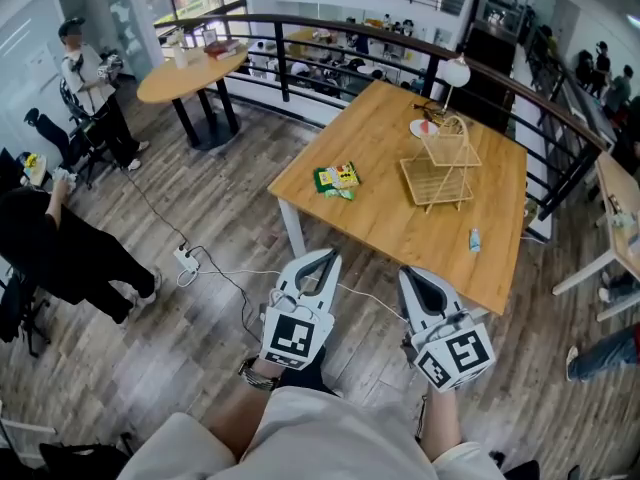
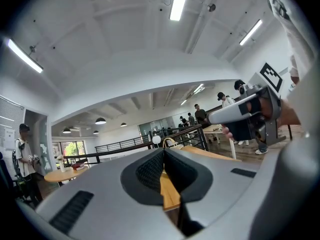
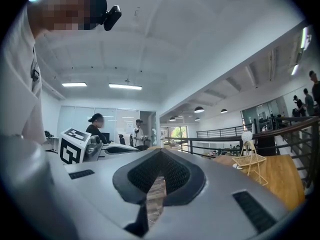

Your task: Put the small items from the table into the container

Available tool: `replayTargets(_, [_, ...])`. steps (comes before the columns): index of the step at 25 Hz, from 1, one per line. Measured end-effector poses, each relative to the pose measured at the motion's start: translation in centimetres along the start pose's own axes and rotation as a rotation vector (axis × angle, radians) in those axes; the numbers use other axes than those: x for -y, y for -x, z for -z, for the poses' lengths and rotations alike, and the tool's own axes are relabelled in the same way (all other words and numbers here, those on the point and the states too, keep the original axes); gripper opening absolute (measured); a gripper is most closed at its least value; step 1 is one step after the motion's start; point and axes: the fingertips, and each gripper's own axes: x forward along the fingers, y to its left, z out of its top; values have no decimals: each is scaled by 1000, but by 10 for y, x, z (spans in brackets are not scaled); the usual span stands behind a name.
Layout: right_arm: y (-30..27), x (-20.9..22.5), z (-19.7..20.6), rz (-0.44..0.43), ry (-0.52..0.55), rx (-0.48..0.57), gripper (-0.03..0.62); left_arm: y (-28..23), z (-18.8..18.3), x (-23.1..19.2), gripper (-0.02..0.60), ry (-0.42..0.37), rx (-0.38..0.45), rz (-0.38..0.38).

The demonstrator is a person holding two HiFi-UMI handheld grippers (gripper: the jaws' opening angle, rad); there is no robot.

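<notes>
Head view: we hold both grippers low at the frame bottom, over the wood floor and short of the table. L gripper (image 1: pixel 322 259) and R gripper (image 1: pixel 411 275) both have jaws pressed together, w/ nothing in them. On the wooden table (image 1: pixel 375 208) a green-yellow snack packet (image 1: pixel 337 179) lies near the left edge. A two-tier wire basket (image 1: pixel 440 168) stands further back. A small blue item (image 1: pixel 475 239) lies near the right-front edge, apart from the basket, and a white-red item (image 1: pixel 425 127) sits just behind the basket. A power strip (image 1: pixel 186 259) lies on the floor left of the table.

Left gripper view: jaws closed tip to tip, empty. Thru the notch we see a strip of tabletop. The basket's handle shows just above the tips, and the R gripper is at the right, in a hand.

Right gripper view: jaws closed, empty, w/ floor showing thru the notch. The basket stands on the table at the right, and the L gripper is at the left.
</notes>
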Motion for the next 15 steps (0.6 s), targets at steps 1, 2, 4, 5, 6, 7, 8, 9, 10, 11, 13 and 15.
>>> replayTargets(1, [-3, 5, 1, -2, 4, -3, 12, -6, 1, -2, 6, 0, 1, 0])
replayTargets(2, [-7, 9, 2, -4, 10, -8, 12, -13, 2, -5, 5, 2, 3, 1])
replayTargets(4, [-18, 20, 4, -8, 9, -17, 12, -27, 6, -13, 6, 5, 5, 6])
replayTargets(5, [-24, 25, 5, -9, 2, -17, 12, -35, 8, -17, 6, 7, 6, 11])
replayTargets(6, [-31, 32, 6, -6, -5, -15, 12, -43, 11, -22, 6, 9, 6, 15])
replayTargets(7, [-40, 38, 7, 0, -9, -12, 12, -51, 14, -28, 5, 11, 7, 19])
replayTargets(8, [-49, 45, 7, 9, -7, -9, 12, -60, 17, -34, 6, 13, 8, 22])
replayTargets(9, [-58, 52, 7, 18, -2, -7, 12, -70, 20, -42, 5, 15, 10, 26])
replayTargets(10, [-68, 59, 6, 25, 2, -5, 12, -80, 22, -49, 6, 16, 12, 29])
replayTargets(11, [-78, 65, 6, 28, 4, -4, 12, -91, 24, -56, 6, 18, 13, 33])
replayTargets(13, [-99, 76, 5, 27, 8, -5, 12, -109, 26, -69, 5, 17, 17, 42])
replayTargets(15, [-120, 86, 3, 26, 15, -5, 12, -127, 29, -84, 5, 15, 22, 47])
